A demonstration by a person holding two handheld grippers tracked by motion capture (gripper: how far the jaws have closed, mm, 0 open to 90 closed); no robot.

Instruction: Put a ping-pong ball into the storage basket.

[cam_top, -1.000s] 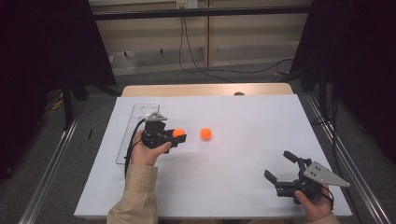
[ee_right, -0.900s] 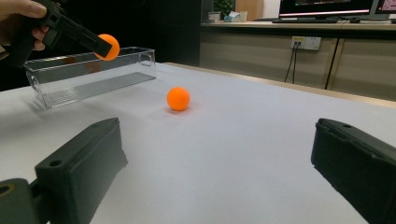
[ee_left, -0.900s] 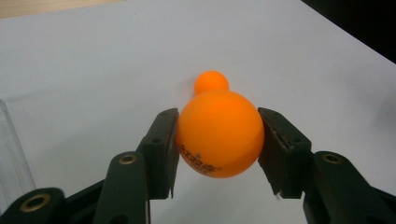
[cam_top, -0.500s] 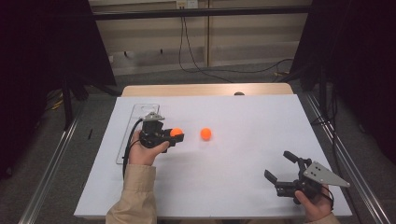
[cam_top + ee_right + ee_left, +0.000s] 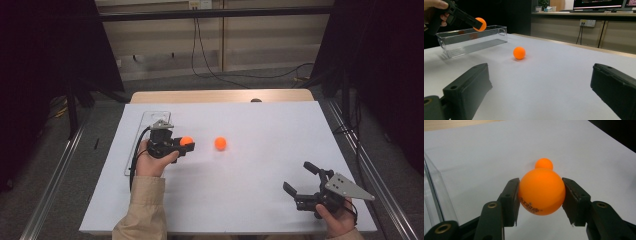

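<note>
Orange ping-pong ball [image 5: 541, 192] is clamped in my left tongs [image 5: 184, 145], one pad on each side of it, held up off the white tabletop [image 5: 250, 190] right beside the clear plastic tray [image 5: 471, 40]. Second orange ball [image 5: 220, 143] is sitting loose on the tabletop a bit further out, straight ahead of the held one in the left gripper view.

My guess is the step now is dropping this one into the tray, so what I'd do: swing the ball over the tray's long wall first, get it low inside, and only then ease the pads off. Let it go from high up and a light ball like this will probably bounce right back out. Squeezing harder isn't needed either; the grip looks centred enough.

Right tongs [image 5: 302, 184] are spread wide with nothing between them, parked near the front right corner, well apart from both balls. Fine to leave them there.
</note>
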